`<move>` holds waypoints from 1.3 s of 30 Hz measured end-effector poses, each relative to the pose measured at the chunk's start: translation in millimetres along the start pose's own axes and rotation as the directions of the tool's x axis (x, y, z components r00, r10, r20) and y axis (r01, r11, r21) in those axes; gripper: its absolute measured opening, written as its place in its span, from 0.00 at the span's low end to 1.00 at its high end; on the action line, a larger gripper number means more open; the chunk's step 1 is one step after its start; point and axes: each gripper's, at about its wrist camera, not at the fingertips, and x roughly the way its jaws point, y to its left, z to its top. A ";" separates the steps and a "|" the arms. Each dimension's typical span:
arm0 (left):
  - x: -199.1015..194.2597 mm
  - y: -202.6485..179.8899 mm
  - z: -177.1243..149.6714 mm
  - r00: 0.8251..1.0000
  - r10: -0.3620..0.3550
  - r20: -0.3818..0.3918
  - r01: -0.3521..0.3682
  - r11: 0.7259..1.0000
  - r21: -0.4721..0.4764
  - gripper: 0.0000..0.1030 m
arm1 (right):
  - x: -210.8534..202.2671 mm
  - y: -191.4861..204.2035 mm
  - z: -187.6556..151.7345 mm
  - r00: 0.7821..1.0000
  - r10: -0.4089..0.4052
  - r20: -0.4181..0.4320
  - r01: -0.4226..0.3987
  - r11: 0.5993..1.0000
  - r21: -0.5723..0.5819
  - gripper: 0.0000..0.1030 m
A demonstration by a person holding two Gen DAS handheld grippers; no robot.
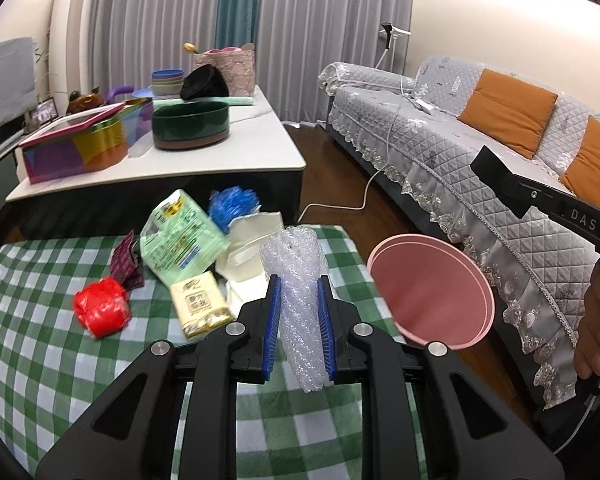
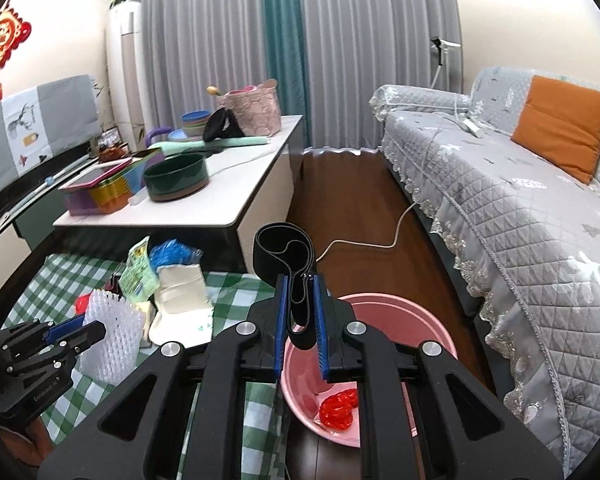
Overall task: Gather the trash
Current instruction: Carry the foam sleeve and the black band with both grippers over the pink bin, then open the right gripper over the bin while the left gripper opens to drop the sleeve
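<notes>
Left gripper [image 1: 299,332]: clamped on bubble-wrap roll [image 1: 298,300], long axis along fingers, above checked cloth's [image 1: 60,380] right edge.
Right gripper [image 2: 302,330]: clamped on black strap [image 2: 288,264], directly over pink basin [image 2: 432,332]; nearer drop-off.
Remaining trash: cloth's far edge.
</notes>
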 end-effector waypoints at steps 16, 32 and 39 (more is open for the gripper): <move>32.5 -49.8 32.8 0.998 -0.055 0.000 0.055 0.997 0.050 0.18 | 2.6 -54.7 22.4 0.998 -0.070 0.008 0.069 0.992 0.104 0.13; 67.2 -80.7 50.5 0.995 -0.094 -0.018 0.095 0.994 0.062 0.18 | 8.7 -89.6 32.4 0.992 -0.124 0.001 0.123 0.980 0.154 0.13; 81.3 -88.2 46.4 0.994 -0.103 -0.047 0.106 0.993 0.053 0.18 | 12.4 -91.1 32.2 0.992 -0.125 -0.013 0.126 0.980 0.155 0.13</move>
